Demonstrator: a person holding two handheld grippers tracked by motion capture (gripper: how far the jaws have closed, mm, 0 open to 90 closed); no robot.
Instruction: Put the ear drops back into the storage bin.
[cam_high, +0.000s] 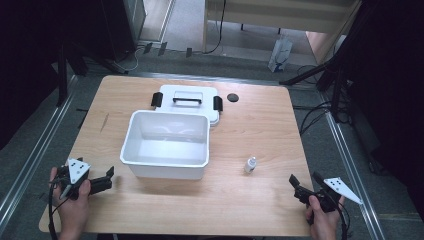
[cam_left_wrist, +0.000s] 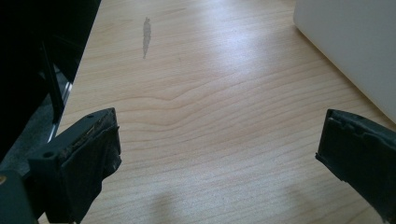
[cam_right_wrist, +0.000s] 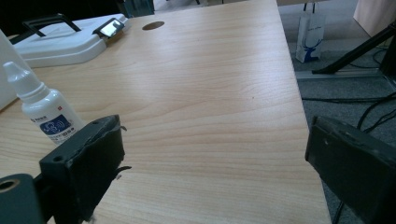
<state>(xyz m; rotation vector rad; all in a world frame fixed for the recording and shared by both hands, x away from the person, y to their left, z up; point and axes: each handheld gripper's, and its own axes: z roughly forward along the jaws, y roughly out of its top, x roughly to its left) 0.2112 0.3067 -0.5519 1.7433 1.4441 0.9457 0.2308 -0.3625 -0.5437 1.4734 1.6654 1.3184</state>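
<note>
I hold the left gripper (cam_high: 106, 181) and right gripper (cam_high: 305, 185) wide apart and empty at the table's near corners; the small bottle (cam_high: 250, 164) stands untouched right of the open white box (cam_high: 165, 159), lid (cam_high: 186, 100) behind it. Nothing seems begun.

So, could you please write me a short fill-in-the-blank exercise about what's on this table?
1. The white box stands open, and its lid lies on the table just ____ it.
2. The small bottle stands to the ____ of the box.
3. The jaws of the left gripper and the right gripper are both ____.
4. The lid's handle and latches are ____ in colour.

Missing words: behind; right; open; black
</note>
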